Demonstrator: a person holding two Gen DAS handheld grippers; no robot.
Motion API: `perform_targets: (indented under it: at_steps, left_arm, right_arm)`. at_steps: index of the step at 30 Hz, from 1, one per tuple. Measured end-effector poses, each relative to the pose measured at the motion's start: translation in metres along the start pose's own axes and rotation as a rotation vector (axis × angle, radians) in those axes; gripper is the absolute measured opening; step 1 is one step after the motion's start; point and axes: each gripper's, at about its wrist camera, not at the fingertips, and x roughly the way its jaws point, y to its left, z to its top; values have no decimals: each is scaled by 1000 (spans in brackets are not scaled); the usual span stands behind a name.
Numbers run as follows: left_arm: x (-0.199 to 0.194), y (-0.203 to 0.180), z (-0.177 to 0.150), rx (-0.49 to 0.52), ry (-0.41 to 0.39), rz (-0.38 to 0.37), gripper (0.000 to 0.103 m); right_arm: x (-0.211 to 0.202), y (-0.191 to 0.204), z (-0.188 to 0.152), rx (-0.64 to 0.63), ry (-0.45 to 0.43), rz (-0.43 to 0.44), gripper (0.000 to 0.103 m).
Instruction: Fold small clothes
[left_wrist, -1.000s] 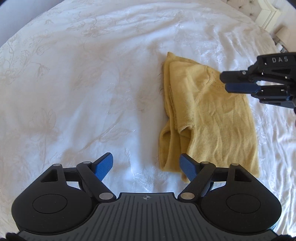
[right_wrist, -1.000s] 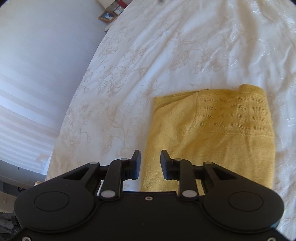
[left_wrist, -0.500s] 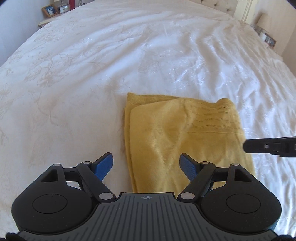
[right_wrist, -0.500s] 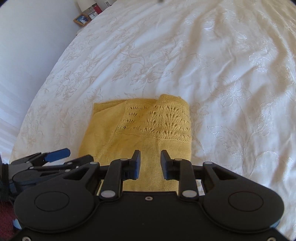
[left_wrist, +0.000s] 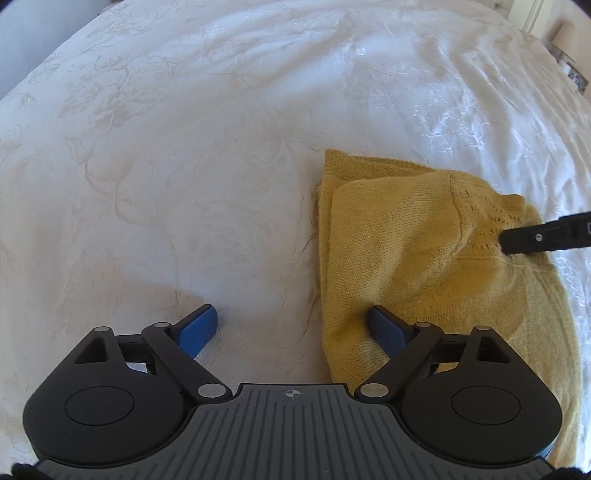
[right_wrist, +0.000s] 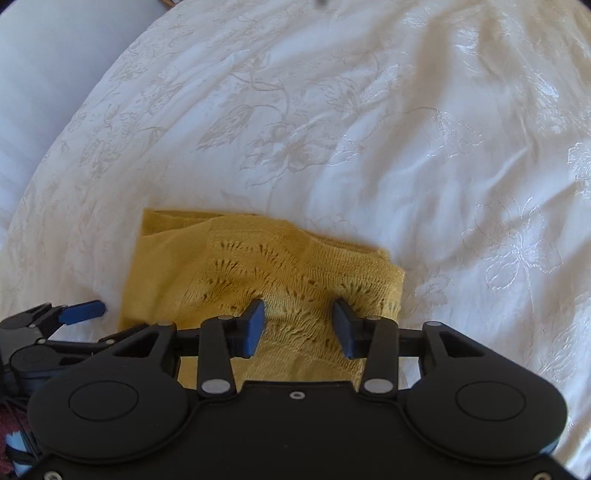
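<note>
Straddling: my right gripper (right_wrist: 299, 326), jaws opening, nothing clamped, over yellow knit garment (right_wrist: 258, 280) at lower centre, on white bedspread (right_wrist: 369, 129). Left gripper (left_wrist: 291, 325), opening, empty, spans its near-left edge. Garment runs lower right to centre; right hand nearer.

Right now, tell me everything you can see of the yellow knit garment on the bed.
The yellow knit garment is mustard-coloured, soft-looking knit with a lacy openwork band, folded into a layered rectangle lying flat on the white embroidered bedspread. The right gripper, jaws opening, hovers over the lacy part. The left gripper, also opening, straddles its left edge, one finger over the fabric; contact is unclear.
</note>
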Motion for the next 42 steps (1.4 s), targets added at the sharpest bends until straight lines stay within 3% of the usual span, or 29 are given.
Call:
perform_targets:
  at_steps: [5,8,9,14,21,29,36,42]
  left_arm:
    - [3,8,8,-17,28,-46,94]
    - [-6,19,10,-44,8,-114,93]
    - [-11,23,9,-57,-3,-136,93]
    - [-36,33,-5,-107,-12,-195,94]
    - [-59,16,-42,-88,35,-261,94]
    - [-42,-22,-67,16,122,-253,94]
    - [-22,-18,-53,-20,149,-184,94]
    - [-9,-22,-45,-7,178,-183,96]
  right_arm:
    - [-4,-7,16,1,-38,-7,52]
    - [-22,-8,12,-1,-101,-15,66]
    - [-29,-9,9,6,-126,-12,73]
    - [-54,-19,-11,48,-170,14,81]
    - [-70,-19,-54,63,-146,27,83]
    - [-62,-24,-89,156,-80,22,83]
    - [-58,-31,-94,174,-61,31,85]
    - [-48,-40,-87,184,-40,39,88]
